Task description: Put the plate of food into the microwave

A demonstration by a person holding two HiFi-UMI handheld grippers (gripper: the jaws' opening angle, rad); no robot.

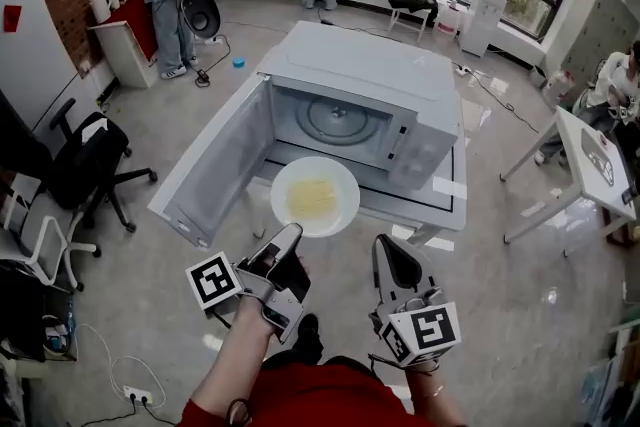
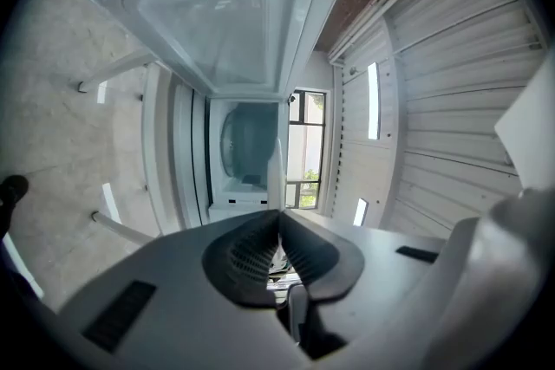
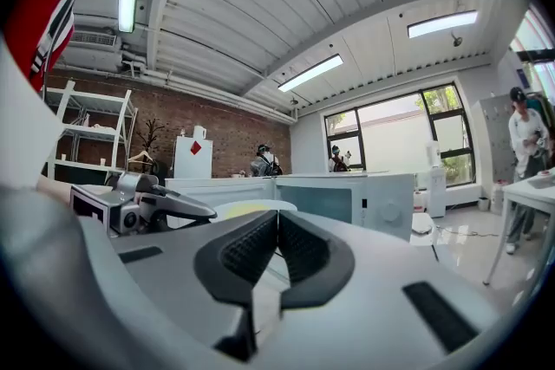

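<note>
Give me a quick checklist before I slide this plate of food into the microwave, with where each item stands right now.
1. Access: microwave door swung open: ok.
2. Cavity: turntable bare: ok.
3. Grip: left gripper shut on the plate at its near rim: ok.
4. Load: food lies mid-plate: ok.
5. Spare tool: right gripper shut, empty, off the plate: ok.
6. Fit: plate clears the opening: cannot tell.
</note>
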